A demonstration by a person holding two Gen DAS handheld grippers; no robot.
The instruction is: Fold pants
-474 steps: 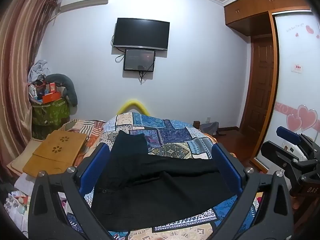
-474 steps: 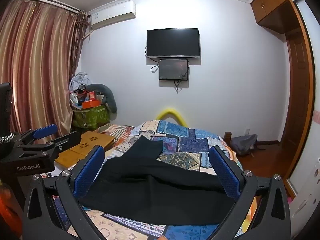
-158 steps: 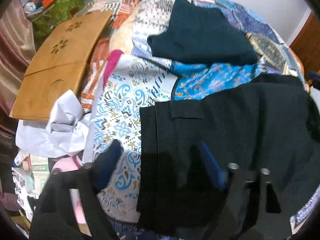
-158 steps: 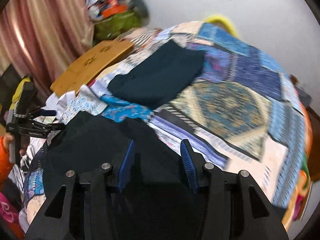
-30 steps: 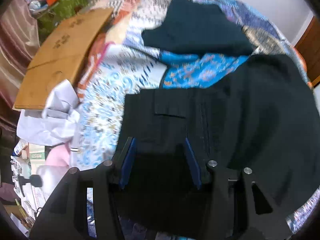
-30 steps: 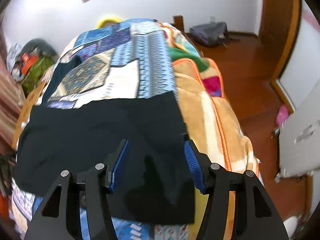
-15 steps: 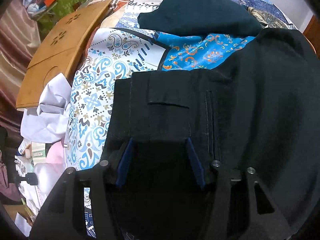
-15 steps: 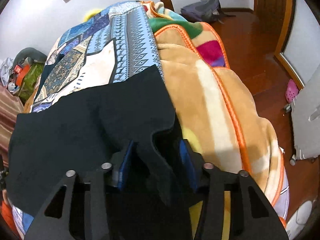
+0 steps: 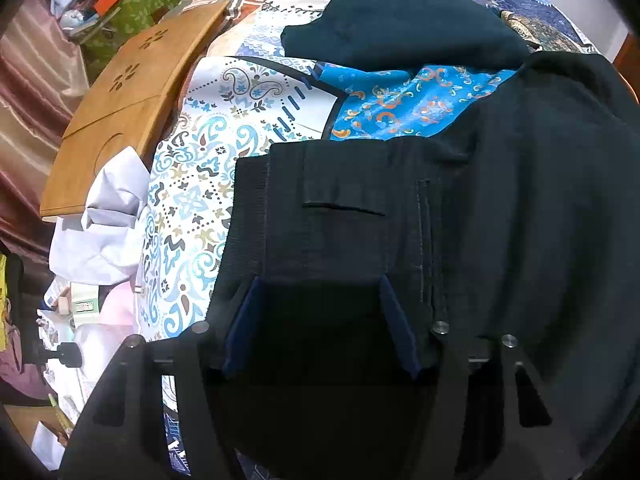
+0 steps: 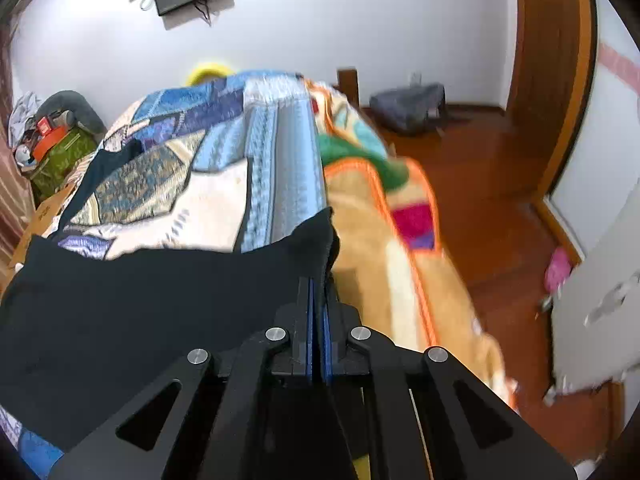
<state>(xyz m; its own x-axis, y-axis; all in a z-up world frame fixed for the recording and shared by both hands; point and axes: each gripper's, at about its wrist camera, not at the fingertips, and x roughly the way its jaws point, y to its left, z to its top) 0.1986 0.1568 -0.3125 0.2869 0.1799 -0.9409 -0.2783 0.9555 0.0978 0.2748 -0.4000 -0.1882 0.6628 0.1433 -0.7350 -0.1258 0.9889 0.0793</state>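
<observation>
Black pants point(image 9: 520, 200) lie spread across the patterned quilt point(image 9: 192, 168), waistband and back pocket toward the left wrist camera. My left gripper point(image 9: 320, 280) points down onto the waist area. Its jaws are opening, the blue pads stand well apart and black cloth lies between them without being pinched. In the right wrist view the pants point(image 10: 140, 300) stretch off to the left. My right gripper point(image 10: 318, 280) is shut on their right-hand corner at the leg end, and the cloth bunches just past the closed pads.
A dark teal garment point(image 9: 400, 20) lies farther up the bed. A wooden lap tray point(image 9: 132, 100) and white cloth point(image 9: 104, 220) sit at the bed's left side. An orange blanket point(image 10: 404, 240) hangs over the right edge above a wooden floor with a grey bag point(image 10: 408, 108).
The right jaws went from apart over the leg end to fully closed on it, and the view lifted. The left jaws spread wider over the waistband; that hand hardly moved.
</observation>
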